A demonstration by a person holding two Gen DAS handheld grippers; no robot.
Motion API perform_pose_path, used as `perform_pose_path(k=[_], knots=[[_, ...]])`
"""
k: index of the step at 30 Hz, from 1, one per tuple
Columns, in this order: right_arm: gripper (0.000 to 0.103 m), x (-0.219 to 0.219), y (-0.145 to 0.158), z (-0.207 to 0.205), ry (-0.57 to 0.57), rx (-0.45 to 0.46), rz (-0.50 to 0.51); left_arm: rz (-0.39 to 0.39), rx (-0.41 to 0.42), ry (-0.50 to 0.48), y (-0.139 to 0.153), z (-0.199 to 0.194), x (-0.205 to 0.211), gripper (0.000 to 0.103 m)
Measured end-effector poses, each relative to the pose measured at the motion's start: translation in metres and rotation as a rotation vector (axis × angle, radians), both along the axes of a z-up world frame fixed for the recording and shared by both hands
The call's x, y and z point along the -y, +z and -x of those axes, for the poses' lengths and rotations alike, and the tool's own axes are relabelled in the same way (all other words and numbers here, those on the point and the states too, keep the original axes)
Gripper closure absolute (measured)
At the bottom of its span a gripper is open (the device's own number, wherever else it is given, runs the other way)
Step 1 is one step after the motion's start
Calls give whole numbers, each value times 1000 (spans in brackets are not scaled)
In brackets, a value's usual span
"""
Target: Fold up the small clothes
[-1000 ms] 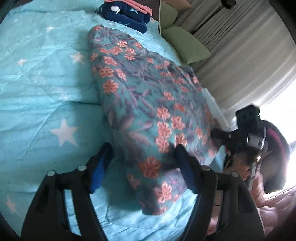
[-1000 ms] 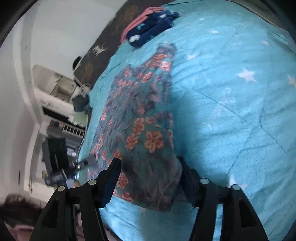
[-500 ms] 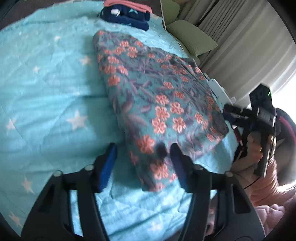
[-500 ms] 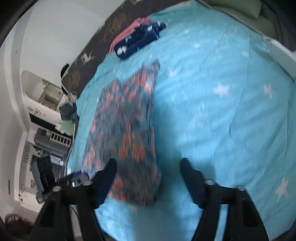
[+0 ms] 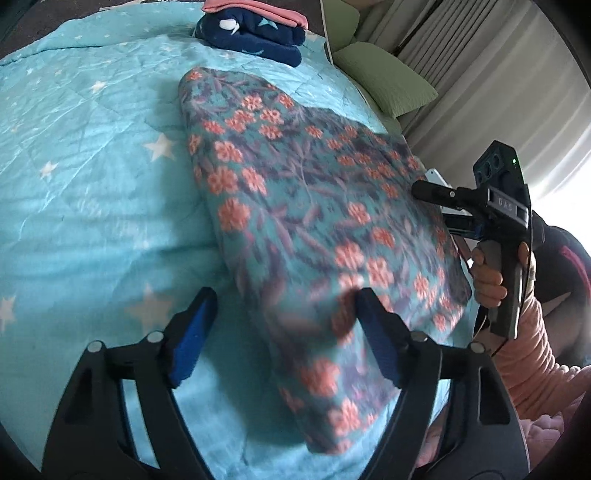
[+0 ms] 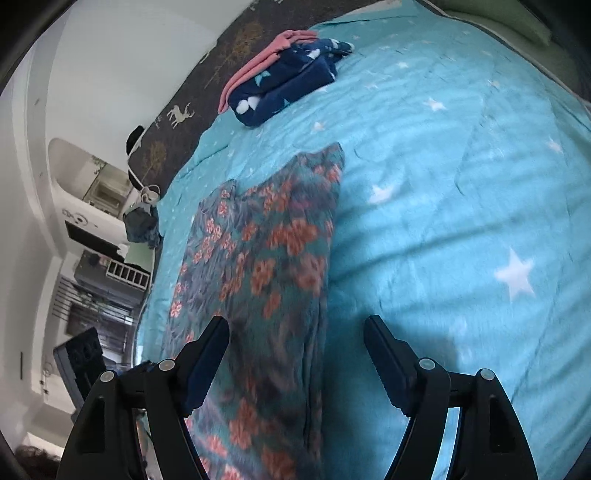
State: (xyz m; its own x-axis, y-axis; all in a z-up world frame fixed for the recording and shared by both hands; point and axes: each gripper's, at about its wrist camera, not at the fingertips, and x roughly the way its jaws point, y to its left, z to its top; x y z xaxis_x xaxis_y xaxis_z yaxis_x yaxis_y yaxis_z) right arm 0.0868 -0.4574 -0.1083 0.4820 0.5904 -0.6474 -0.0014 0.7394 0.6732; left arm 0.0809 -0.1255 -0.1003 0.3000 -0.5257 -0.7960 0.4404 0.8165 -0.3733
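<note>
Now both jaws have just been opening; the left gripper (image 5: 282,314) and right gripper (image 6: 295,343) stand open, straddling the folded teal floral garment (image 5: 314,206) ungripped; next, I'd pinch one short edge squarely at both corners for an even fold.

Left wrist view: looks forward and down along the left gripper (image 5: 284,332), close above the near end of the floral garment (image 5: 314,206) on the bed (image 5: 74,184), facing the folded stack (image 5: 255,33) and curtains (image 5: 498,74). The right gripper (image 5: 424,192) shows at its right edge.

Right wrist view: similarly close and tilted down, from the garment's other near corner (image 6: 258,266), facing the wall (image 6: 129,55).

Shared: garment, bed, folded stack (image 6: 284,85).
</note>
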Motion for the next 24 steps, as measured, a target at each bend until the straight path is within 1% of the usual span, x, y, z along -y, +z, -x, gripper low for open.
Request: perform_pose_path(k=[4,6,8,9,10,12,15,16,17,18,19,20,21,22,24], knots=[[26,5,-3,-20,1,4,-40,32,-18,20,-2,-28,-5,23],[26,5,-4,-30,-2,8,-54,65,-49,27,-5,-47,-9,23],[34,2,-3,-37,2,30,-62,120,-94,24,-6,-66,-12,23],[36,0,-3,-40,12,31,-70,133,-96,22,-5,-72,-12,23],[38,-5,-4,-43,25,29,-79,140,-80,19,-2,-77,-11,23],[38,-15,-3,-49,57,36,-68,106,-17,22,9,-87,-7,23],[39,-29,2,-57,112,58,0,83,8,-19,11,-100,6,25],[42,-31,2,-60,120,60,18,71,12,-30,9,-105,11,28],[53,-32,2,-64,117,57,32,56,20,-33,5,-109,16,32],[64,-30,1,-68,94,48,46,26,30,-6,1,-115,19,51],[80,-27,0,-71,46,32,52,-3,32,27,-1,-119,20,84],[83,-26,-1,-72,20,19,33,-13,24,65,-1,-123,19,89],[85,-26,1,-70,-9,25,19,23,12,91,3,-123,15,91],[86,-31,9,-65,-26,58,52,42,26,99,8,-120,13,92],[87,-42,30,-51,-40,142,141,45,107,84,31,-105,14,92]])
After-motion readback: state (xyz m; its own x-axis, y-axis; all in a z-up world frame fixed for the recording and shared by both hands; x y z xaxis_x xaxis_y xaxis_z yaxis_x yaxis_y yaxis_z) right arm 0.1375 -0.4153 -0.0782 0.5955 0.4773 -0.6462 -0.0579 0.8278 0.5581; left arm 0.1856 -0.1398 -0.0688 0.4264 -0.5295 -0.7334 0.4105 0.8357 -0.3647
